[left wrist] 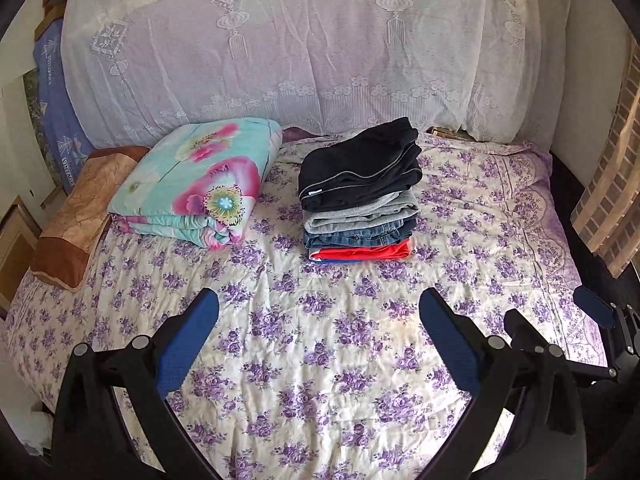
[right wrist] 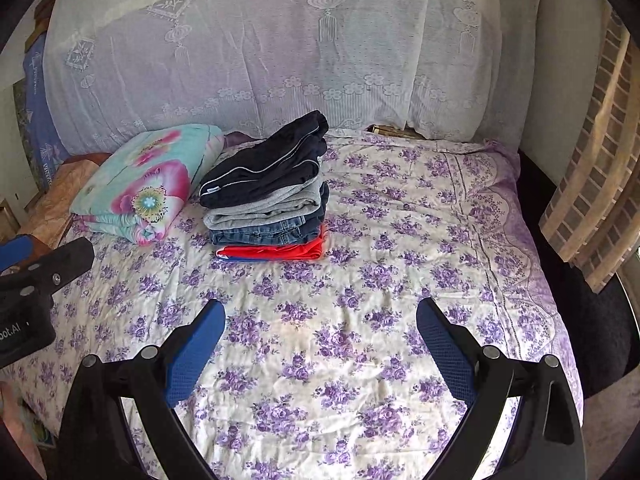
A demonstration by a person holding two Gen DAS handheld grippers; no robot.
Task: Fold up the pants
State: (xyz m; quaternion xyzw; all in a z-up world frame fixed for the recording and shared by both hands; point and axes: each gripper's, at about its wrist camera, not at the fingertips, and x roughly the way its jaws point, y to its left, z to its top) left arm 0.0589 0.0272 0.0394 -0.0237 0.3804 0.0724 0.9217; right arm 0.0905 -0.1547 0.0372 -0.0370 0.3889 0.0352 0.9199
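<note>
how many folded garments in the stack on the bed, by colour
black pants: 1
grey garment: 1
blue denim garment: 1
red garment: 1
total: 4 visible layers; anything hidden between them cannot be told

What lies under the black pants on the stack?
Under the black pants show a grey garment, then jeans, then a red piece on the bedsheet. Only folded edges show; anything between is covered.

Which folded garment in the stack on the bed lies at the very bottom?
The red garment, lying directly on the floral bedsheet. Above it come the blue denim, the grey pair and the dark navy pants on top.
</note>
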